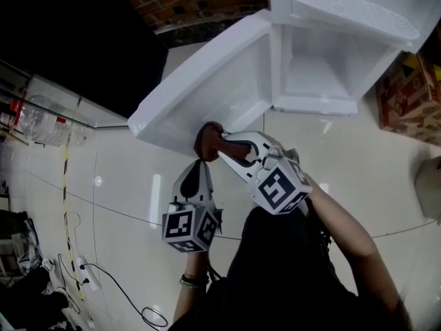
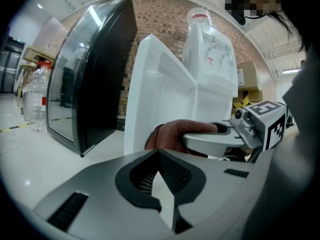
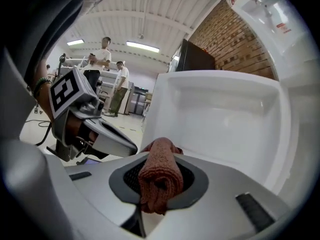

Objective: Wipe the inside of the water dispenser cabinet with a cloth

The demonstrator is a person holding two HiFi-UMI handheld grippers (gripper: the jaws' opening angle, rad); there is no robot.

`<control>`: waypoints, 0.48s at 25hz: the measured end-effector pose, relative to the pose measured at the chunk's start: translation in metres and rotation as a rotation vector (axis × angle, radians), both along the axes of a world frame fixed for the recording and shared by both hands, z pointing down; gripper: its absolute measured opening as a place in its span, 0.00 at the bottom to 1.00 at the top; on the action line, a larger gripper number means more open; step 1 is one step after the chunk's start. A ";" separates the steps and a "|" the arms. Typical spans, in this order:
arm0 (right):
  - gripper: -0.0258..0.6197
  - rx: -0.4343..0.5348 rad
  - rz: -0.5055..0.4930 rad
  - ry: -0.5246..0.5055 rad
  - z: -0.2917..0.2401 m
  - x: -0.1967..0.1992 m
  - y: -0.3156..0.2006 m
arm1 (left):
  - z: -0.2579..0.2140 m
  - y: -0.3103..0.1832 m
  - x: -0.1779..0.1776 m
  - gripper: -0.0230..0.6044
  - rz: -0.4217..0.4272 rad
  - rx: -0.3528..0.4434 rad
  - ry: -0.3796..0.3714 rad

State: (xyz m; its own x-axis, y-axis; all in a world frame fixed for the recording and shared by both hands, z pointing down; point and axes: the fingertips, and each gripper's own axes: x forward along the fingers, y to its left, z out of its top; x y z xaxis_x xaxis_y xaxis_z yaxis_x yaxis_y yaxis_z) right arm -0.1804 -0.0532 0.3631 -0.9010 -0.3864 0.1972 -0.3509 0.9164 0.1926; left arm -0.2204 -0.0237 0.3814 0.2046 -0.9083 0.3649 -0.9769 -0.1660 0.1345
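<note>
The right gripper (image 1: 219,145) has its jaws pinched on a rolled brown cloth (image 1: 205,138), which sits at the lower edge of the water dispenser's open white door (image 1: 220,81); I cannot tell whether cloth and door touch. The open cabinet (image 1: 320,71) lies at about 1 o'clock from the cloth. The left gripper (image 1: 199,165) hangs just beside the cloth at 6 o'clock, jaws pressed together on nothing.

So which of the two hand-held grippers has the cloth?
The right hand-held gripper, its jaws shut on the rolled reddish-brown cloth; the left hand-held gripper is closed on nothing.
</note>
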 end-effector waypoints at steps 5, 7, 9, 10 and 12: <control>0.16 -0.019 0.051 0.055 0.029 -0.010 -0.017 | 0.001 0.001 0.002 0.01 0.009 0.000 0.004; 0.16 -0.030 0.086 0.077 0.039 -0.008 -0.028 | 0.001 0.001 0.002 0.01 0.008 0.000 0.006; 0.16 -0.029 0.126 0.103 0.049 -0.001 -0.042 | 0.001 0.002 0.002 0.01 0.007 0.001 0.008; 0.16 -0.026 0.151 0.115 0.053 0.005 -0.049 | 0.001 0.002 0.001 0.01 0.006 0.001 0.008; 0.16 -0.029 0.212 0.131 0.061 0.021 -0.065 | 0.002 0.003 -0.001 0.01 0.003 0.000 0.007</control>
State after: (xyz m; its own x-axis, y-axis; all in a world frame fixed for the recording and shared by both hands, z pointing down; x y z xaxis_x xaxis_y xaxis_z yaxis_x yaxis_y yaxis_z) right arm -0.1593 -0.1181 0.4243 -0.7663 -0.5566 0.3208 -0.5095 0.8307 0.2244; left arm -0.2210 -0.0209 0.3830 0.2100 -0.9077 0.3633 -0.9754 -0.1691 0.1413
